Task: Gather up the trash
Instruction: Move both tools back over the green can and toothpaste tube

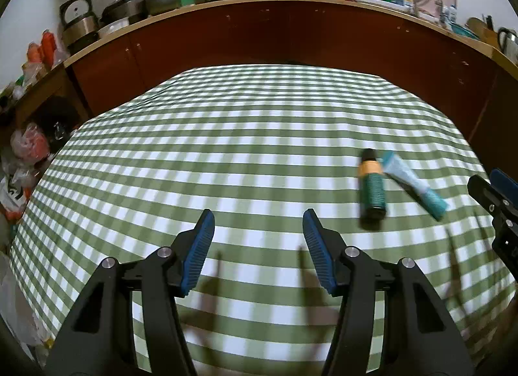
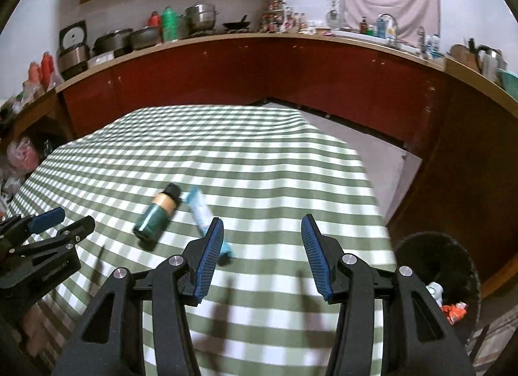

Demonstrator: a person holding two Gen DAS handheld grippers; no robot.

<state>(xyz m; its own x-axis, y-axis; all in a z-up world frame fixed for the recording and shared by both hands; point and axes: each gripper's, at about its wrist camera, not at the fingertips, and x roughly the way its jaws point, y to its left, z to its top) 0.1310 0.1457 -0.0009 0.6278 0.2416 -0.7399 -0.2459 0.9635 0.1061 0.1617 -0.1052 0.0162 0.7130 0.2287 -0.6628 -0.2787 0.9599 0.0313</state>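
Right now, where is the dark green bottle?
The dark green bottle lies on its side on the checkered tablecloth, just left of the blue tube. In the right wrist view it sits ahead and left of the right gripper.

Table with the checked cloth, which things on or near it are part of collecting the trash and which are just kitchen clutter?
Part of the job:
- dark green bottle, lying on the cloth
- blue tube, lying beside it
- black bin, right of the table, some trash already inside

Just lying about:
- pots on the counter
- green flask
- plastic bags on the left
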